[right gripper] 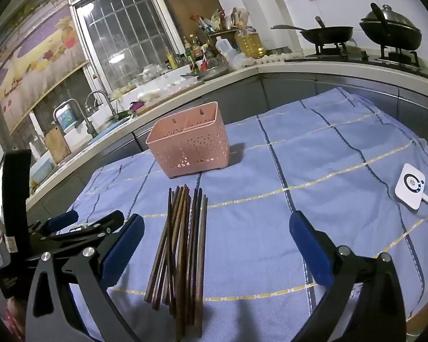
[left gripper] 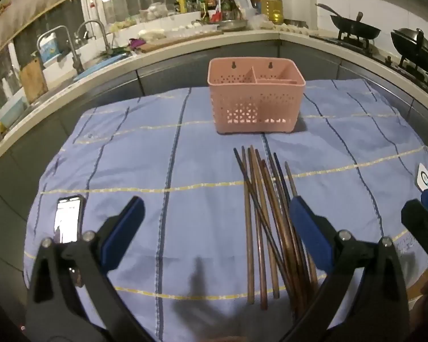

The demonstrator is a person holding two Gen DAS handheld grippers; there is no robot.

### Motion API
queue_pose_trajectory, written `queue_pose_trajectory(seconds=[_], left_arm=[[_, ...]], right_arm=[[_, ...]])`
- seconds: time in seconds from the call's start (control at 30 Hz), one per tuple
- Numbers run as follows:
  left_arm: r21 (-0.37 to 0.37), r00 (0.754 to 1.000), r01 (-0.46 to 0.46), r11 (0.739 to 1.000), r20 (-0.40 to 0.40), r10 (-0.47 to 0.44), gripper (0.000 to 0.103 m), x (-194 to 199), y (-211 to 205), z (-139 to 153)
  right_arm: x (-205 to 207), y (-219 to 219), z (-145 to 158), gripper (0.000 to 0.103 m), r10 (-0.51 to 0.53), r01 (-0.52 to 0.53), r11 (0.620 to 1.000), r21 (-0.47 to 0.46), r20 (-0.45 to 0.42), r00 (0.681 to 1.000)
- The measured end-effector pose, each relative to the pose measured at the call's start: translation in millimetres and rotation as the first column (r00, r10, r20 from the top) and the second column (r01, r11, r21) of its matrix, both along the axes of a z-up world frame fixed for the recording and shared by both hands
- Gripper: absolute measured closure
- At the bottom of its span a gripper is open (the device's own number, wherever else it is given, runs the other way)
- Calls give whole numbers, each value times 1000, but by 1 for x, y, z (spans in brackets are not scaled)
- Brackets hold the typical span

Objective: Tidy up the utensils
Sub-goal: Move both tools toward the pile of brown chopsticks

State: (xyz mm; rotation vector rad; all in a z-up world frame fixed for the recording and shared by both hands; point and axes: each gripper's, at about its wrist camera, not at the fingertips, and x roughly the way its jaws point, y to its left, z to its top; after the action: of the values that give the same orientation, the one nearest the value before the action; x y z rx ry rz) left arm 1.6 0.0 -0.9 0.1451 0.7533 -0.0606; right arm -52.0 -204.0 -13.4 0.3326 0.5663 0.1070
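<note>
Several dark brown wooden chopsticks lie in a loose bundle on the blue checked cloth, pointing toward a pink perforated utensil basket with inner compartments. My left gripper hovers above the cloth, open and holding nothing; the bundle lies under and just inside its right finger. In the right wrist view the chopsticks lie between the left finger and the middle of my right gripper, which is open wide and holds nothing. The basket stands beyond them. Each gripper shows at the edge of the other's view: right gripper, left gripper.
A lit phone lies on the cloth at the near left. A white square device with a cable sits at the right edge. Behind the table runs a counter with a sink, bottles and two woks on a stove.
</note>
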Motion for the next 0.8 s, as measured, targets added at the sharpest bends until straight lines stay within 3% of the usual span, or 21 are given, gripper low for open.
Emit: queue_pose_trajectory(seconds=[0.23,0.43,0.57,0.63,0.8], left_arm=[[-38,999,6,999,-37,-7,6,3,11,-28],[-65,997,-5,998,-82,0,6,12,12,-32],[-157,993,-31,987,-116,13,7,12,22,-38],[-205,988,-33,978,-156,1,14,13,27,-43],[-166,984,-18,986,-177,-12,15,12,31,-49]], right_arm=[[-2,-3,-3,3,0,0,1000,3,-10,1000],[1,2,-8,3,-5,6,1000,15,-34,999],[3,-4,-11,3,4,-2,1000,29,-54,999],[4,-2,-13,3,12,-11,1000,26,-63,998],[2,4,-18,3,33,-32,999,18,-78,996]])
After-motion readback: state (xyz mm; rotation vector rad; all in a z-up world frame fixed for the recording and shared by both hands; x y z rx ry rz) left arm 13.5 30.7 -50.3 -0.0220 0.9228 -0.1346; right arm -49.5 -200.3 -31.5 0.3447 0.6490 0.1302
